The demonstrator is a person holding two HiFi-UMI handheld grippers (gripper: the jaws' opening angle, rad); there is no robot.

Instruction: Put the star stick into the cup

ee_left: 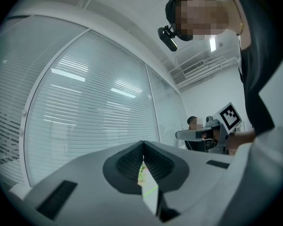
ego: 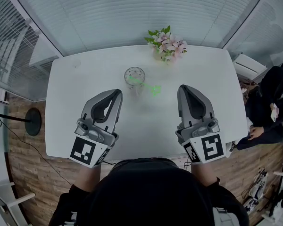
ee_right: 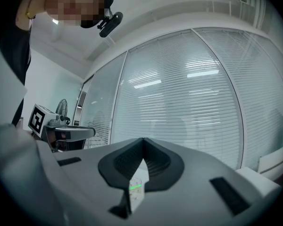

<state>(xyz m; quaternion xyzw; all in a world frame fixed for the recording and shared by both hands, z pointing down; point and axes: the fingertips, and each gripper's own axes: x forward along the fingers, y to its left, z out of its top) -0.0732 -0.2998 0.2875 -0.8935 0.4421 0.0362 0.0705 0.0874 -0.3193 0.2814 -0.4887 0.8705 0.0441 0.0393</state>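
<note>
star stick placement unconfirmed, both grippers idle

found left gripper (ego: 117, 93) and right gripper (ego: 183, 88) over the near half of the white table (ego: 70, 107), each with jaws pressed together and holding nothing. located star stick (ego: 154, 89) ahead of both, star end just right of the glass cup (ego: 134, 74), shaft running toward or into it. unable to settle whether the shaft sits inside the cup or merely lies against it. judged thus: if outside, pick-up and insertion both outstanding; if inside, nothing left but confirmation.
</note>
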